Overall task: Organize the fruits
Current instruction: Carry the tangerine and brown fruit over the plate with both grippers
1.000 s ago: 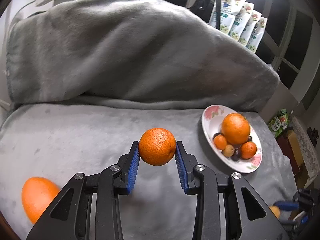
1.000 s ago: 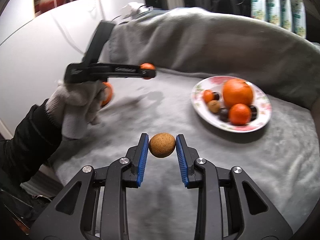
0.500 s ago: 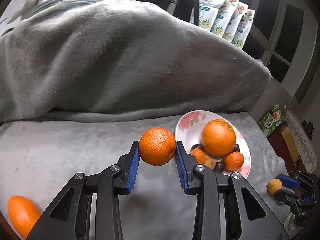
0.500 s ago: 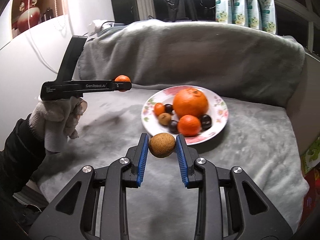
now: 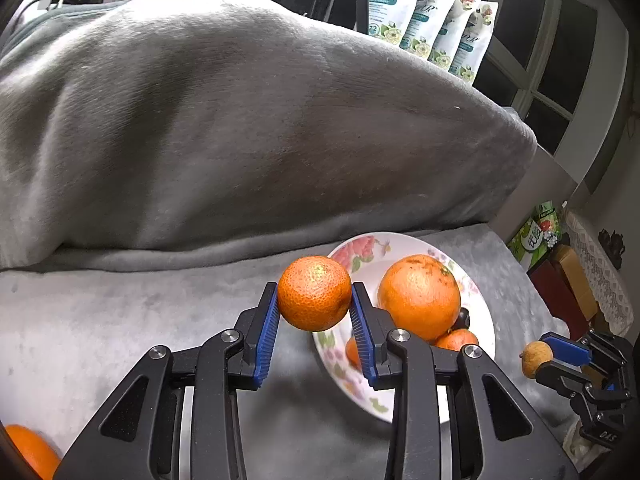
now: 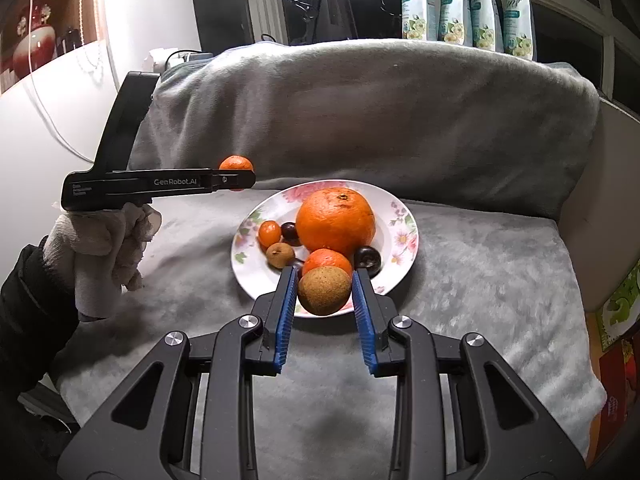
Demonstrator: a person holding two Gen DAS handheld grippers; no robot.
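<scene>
Nearing the plate (image 6: 404,240), both tongs carry fruit.

A grey blanket (image 6: 400,128) drapes a sofa's seat and backrest. Behind it, dark windows (image 6: 224,20) with white frames hold floral pouches (image 6: 468,4) on the sill. A white wall (image 6: 36,128) stands at the left.

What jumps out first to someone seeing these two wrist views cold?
Two fruits held in the air: the left gripper clamps a mandarin by the plate's rim, and the right gripper clamps a small brown fruit at the plate's near edge. Next, the floral plate on the grey blanket, dominated by a big orange among smaller orange, brown and dark fruits.
</scene>
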